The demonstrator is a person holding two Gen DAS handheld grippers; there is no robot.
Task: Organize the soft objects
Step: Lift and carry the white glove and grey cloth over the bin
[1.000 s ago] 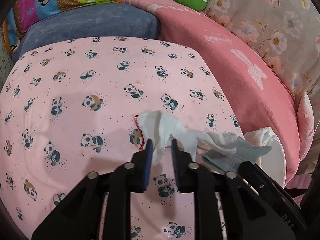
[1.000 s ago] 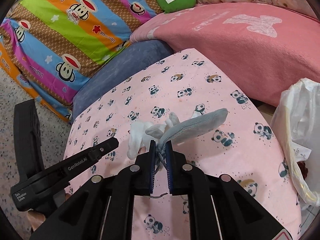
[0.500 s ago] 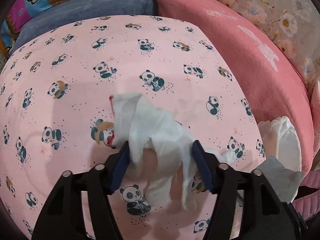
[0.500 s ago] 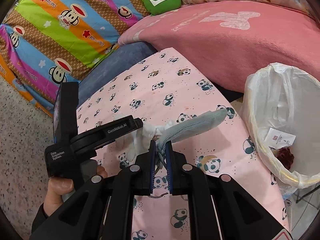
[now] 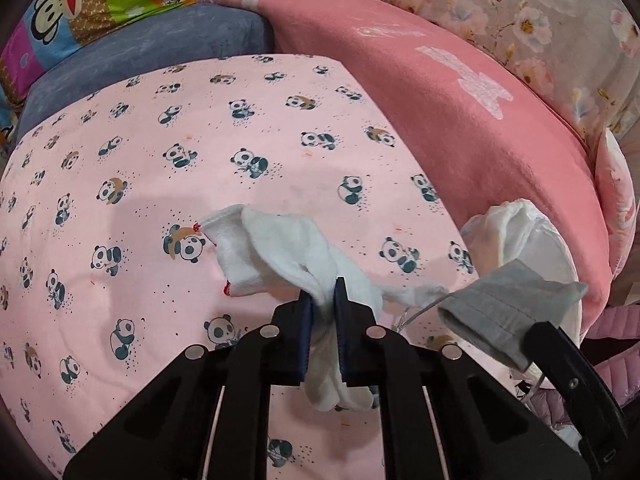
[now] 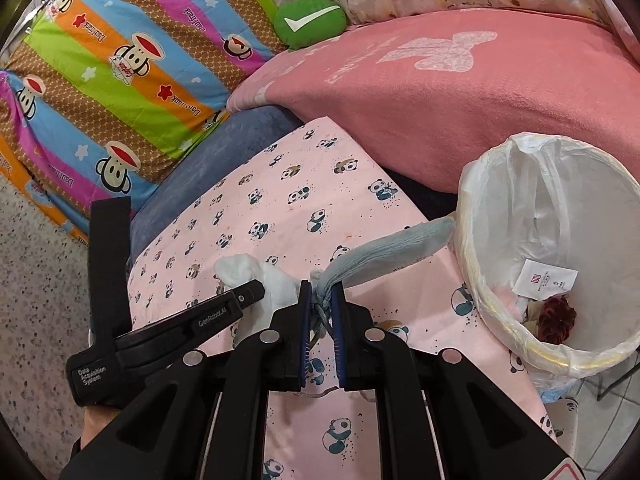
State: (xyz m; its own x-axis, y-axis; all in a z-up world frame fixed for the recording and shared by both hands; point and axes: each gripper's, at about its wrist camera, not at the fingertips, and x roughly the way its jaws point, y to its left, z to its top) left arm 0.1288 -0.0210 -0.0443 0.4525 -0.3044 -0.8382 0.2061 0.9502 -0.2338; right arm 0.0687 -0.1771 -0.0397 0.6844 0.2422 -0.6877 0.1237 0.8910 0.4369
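My left gripper (image 5: 323, 295) is shut on a white sock (image 5: 288, 250) whose cuff has red stitching; the sock is bunched between the blue pads and hangs just above the pink panda cushion (image 5: 200, 152). My right gripper (image 6: 321, 296) is shut on a grey sock (image 6: 400, 246), which sticks out to the right toward the bin. The grey sock (image 5: 508, 312) also shows at the lower right of the left wrist view, held by the other gripper. In the right wrist view the left gripper (image 6: 244, 300) with the white sock (image 6: 264, 280) is just left of my fingers.
A white bin lined with a plastic bag (image 6: 560, 240) stands to the right of the cushion, with scraps inside. A pink blanket (image 6: 460, 92), a blue cushion (image 6: 216, 168), a striped monkey-print pillow (image 6: 120, 64) and a green pillow (image 6: 310, 22) lie behind. Speckled floor (image 6: 36, 264) is at left.
The left gripper went from open around the white sock to shut on it. The right gripper carried the grey sock rightward, nearer the bin.
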